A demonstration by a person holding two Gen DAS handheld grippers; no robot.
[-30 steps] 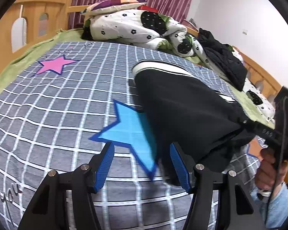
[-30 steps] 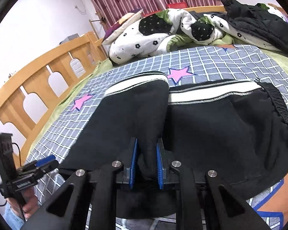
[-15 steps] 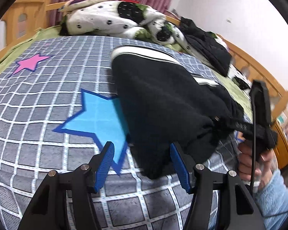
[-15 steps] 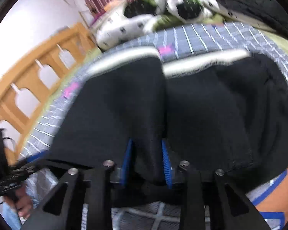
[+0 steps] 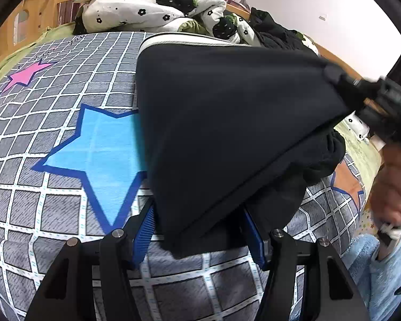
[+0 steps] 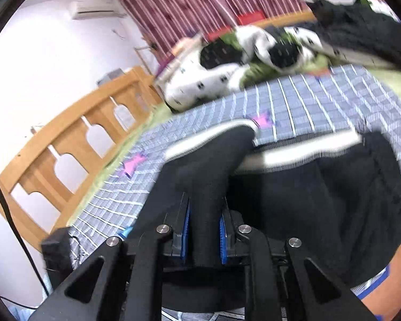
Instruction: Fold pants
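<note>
Black pants with white-striped cuffs lie on a grey checked bedsheet. My right gripper is shut on a bunched fold of the pants and lifts it off the bed; in the left wrist view it shows at the right, pulling the cloth taut. My left gripper is open, its blue pads on either side of the pants' lower corner, which hangs between them.
A rumpled white flowered quilt and dark clothes lie at the bed's head. A wooden bed rail runs along the left side. A blue star is printed on the sheet.
My right gripper has lifted the pants fold higher and stretched it. My left gripper has moved forward until the pants' corner lies between its open pads.
</note>
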